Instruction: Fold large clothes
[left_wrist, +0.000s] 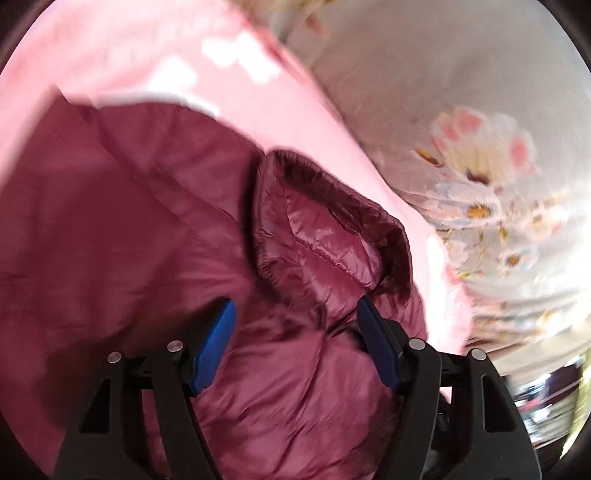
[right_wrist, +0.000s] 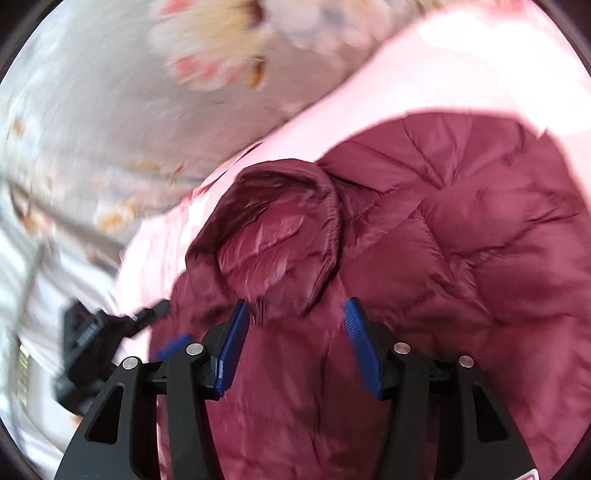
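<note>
A dark red quilted puffer jacket lies on a pink blanket. Its hood or collar stands bunched up near the blanket's edge. My left gripper is open just above the jacket, the blue pads either side of a fold below the hood, holding nothing. In the right wrist view the jacket fills the right side and the hood lies ahead. My right gripper is open over the jacket just below the hood. The left gripper shows at the left there.
A grey floral bedspread lies under the pink blanket; it also shows in the right wrist view. The blanket's edge runs diagonally beside the hood. Blurred room clutter sits beyond the bed's edge.
</note>
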